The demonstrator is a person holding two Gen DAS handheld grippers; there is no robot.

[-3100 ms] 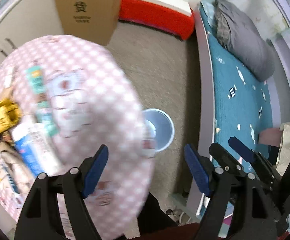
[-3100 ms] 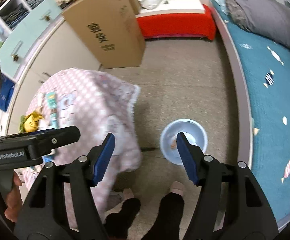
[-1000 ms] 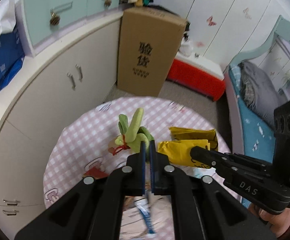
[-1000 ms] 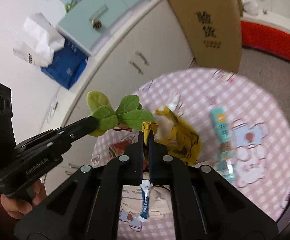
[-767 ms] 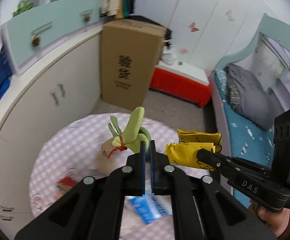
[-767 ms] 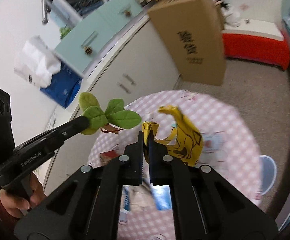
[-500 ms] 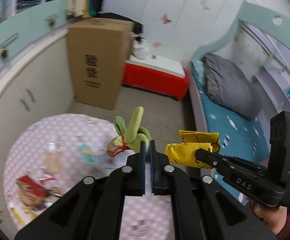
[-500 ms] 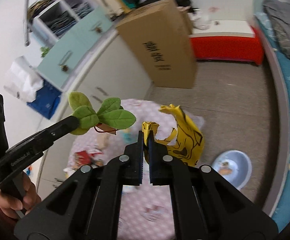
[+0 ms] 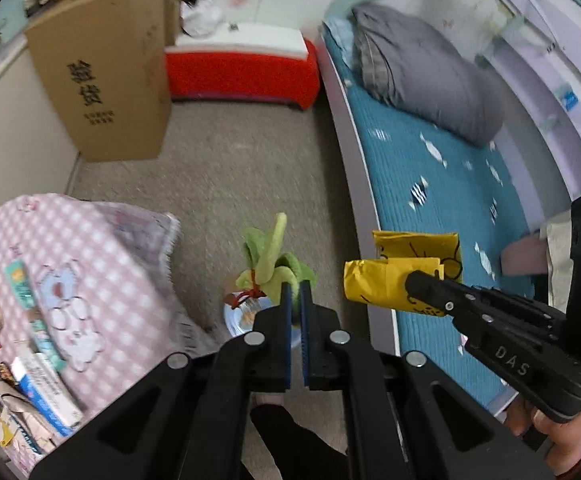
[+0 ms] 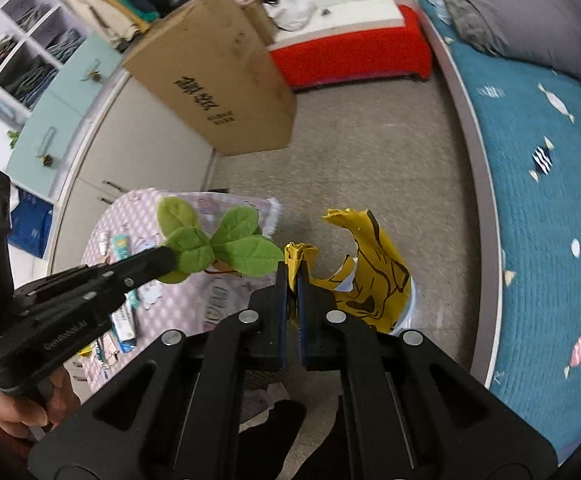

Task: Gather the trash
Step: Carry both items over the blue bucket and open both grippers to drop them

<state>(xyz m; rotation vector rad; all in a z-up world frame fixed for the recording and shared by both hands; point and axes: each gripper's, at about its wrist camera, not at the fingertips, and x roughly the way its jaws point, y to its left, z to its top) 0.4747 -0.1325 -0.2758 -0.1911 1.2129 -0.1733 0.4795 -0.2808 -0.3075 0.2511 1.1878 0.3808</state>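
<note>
The green leaf-shaped piece is clamped between the closed jaws of the left gripper, leaves fanned upward past the fingertips, a red tie at its base. The yellow wrapper is pinched at its twisted end by the closed jaws of the right gripper; its crumpled body trails off to the right of the fingers, long axis running up and away from them.

The receptacle, a pale blue bin, stands on the carpeted floor between the table and the bed. In the left wrist view its rim shows directly beneath and just behind the left fingertips, largely covered by the green piece. In the right wrist view only a sliver of the rim shows, below the hanging wrapper. Judgement: both loads sit roughly over the bin, the left one more squarely centred; the left gripper appears the better placed to let go first. The wrapper's free body hangs toward the rim's far side and could catch or fall outside if released as is.

Outward: the round table with a pink checked cloth bears more packets and wrappers, uncollected. A cardboard box, a red bench and a bed with a teal cover bound the floor area.
</note>
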